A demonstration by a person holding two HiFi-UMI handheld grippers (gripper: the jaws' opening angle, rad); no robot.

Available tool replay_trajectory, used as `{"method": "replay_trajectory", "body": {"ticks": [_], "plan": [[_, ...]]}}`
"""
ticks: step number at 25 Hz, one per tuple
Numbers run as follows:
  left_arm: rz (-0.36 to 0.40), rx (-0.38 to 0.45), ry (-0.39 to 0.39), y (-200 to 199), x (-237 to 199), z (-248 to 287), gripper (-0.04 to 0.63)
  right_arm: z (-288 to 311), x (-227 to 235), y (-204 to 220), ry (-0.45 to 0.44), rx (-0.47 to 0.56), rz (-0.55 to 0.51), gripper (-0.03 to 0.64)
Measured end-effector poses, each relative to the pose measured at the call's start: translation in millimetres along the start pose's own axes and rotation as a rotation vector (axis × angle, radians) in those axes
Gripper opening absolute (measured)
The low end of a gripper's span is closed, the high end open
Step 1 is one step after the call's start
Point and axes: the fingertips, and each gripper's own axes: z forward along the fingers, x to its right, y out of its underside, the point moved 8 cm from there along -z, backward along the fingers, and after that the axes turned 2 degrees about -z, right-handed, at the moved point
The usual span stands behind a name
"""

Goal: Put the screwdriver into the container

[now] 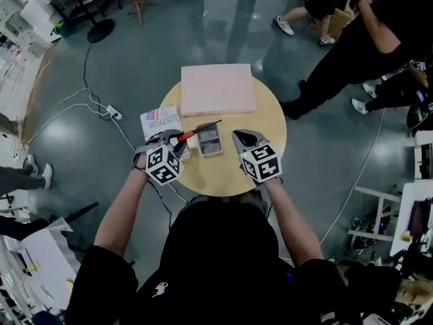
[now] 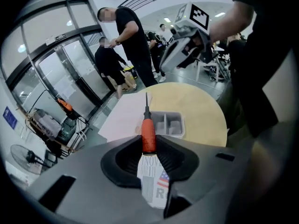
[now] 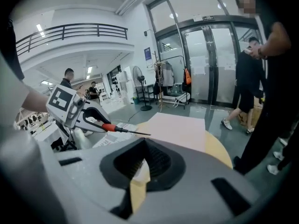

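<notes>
My left gripper is shut on the red handle of a screwdriver, held a little above the round table. In the left gripper view the handle sits clamped between the jaws and the thin shaft points out over the grey two-compartment container. The container stands in the table's middle, between the two grippers. My right gripper hovers just right of it, jaws together with nothing in them. The right gripper view shows the left gripper holding the screwdriver level.
A pink board covers the far part of the tan table. A printed paper lies at the table's left edge. Several people stand to the far right. A power strip with cables lies on the floor at left.
</notes>
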Motion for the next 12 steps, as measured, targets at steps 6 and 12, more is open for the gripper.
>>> {"method": "replay_trajectory", "body": {"ticks": [6, 12], "plan": [[0.137, -0.071, 0.06, 5, 5, 12, 0.095, 5, 4, 15, 0.006, -0.033, 0.012, 0.002], [0.247, -0.13, 0.079, 13, -3, 16, 0.095, 6, 5, 16, 0.008, -0.03, 0.024, 0.002]]}}
